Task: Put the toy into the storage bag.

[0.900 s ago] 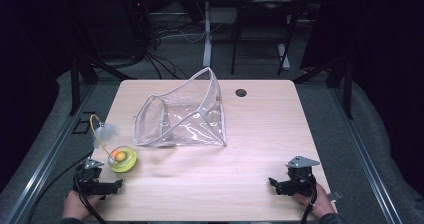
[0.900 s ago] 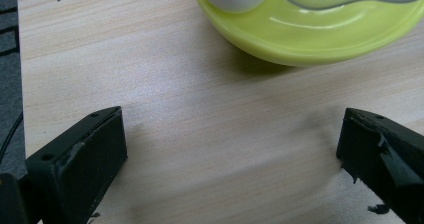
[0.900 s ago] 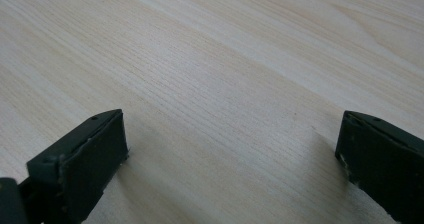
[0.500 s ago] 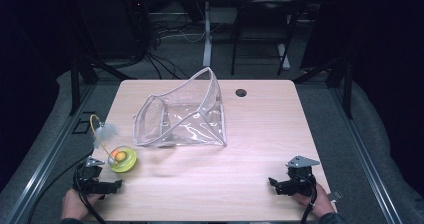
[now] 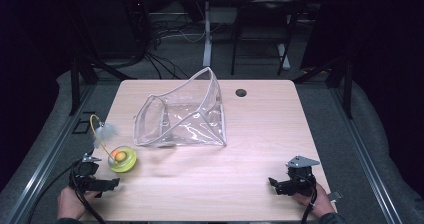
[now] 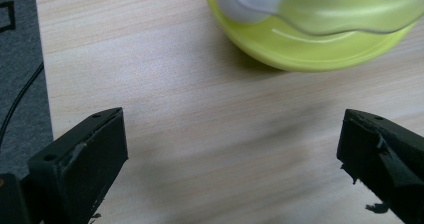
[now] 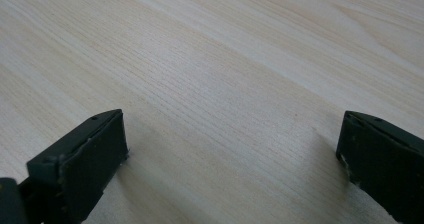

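A clear plastic zip pouch (image 5: pixel 182 116) stands open in the middle of the wooden table (image 5: pixel 260 134). Left of it sits a round yellow-green toy (image 5: pixel 122 158) with an orange ball inside and a yellow wand bearing a pale feather (image 5: pixel 105 130). My left gripper (image 5: pixel 111 184) rests at the front left corner, open, its jaws wide apart over bare wood just short of the yellow-green toy (image 6: pixel 320 29). My right gripper (image 5: pixel 274 184) lies at the front right, open, with bare table (image 7: pixel 225 84) between its jaws.
A small dark grommet hole (image 5: pixel 241 92) sits near the table's far edge. Grey floor mats and metal rails flank the table on both sides. Cables and a desk frame stand in the dark beyond the far edge.
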`<state>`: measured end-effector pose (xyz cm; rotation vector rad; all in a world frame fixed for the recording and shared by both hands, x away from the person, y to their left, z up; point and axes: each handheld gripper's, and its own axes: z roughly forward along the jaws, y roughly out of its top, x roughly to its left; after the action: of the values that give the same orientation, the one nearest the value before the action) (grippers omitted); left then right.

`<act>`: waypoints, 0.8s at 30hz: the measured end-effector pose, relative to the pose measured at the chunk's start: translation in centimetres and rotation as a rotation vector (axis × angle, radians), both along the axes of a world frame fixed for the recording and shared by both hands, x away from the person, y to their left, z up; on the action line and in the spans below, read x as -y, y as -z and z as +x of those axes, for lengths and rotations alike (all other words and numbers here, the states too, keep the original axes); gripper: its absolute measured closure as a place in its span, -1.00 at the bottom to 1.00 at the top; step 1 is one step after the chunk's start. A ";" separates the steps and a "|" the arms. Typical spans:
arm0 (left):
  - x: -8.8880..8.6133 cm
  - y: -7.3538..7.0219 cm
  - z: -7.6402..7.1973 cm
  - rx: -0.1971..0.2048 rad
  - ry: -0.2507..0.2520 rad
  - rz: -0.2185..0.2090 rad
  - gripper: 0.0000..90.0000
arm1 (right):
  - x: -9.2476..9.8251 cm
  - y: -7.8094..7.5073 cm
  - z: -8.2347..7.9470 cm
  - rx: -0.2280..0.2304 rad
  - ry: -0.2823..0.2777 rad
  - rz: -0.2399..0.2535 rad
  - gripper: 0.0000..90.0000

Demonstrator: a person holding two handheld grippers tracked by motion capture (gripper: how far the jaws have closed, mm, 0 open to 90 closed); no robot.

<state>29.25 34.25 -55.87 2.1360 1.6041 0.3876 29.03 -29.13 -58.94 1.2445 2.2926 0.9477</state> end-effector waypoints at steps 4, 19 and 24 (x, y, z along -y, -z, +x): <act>0.1 -0.8 -0.4 -0.010 -0.003 -0.001 -1.00 | 0.0 0.0 0.0 0.004 0.006 0.003 -1.00; 0.1 -3.8 -0.9 -0.045 0.013 -0.022 -1.00 | 0.0 0.0 0.0 0.000 0.007 0.002 -1.00; 0.2 -4.6 -1.4 -0.027 0.033 -0.047 -1.00 | -0.1 0.1 -0.2 0.012 0.020 0.007 -1.00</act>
<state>27.90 34.05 -51.27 2.1385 1.5747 0.3089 28.84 -29.02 -59.03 1.2588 2.2648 0.9544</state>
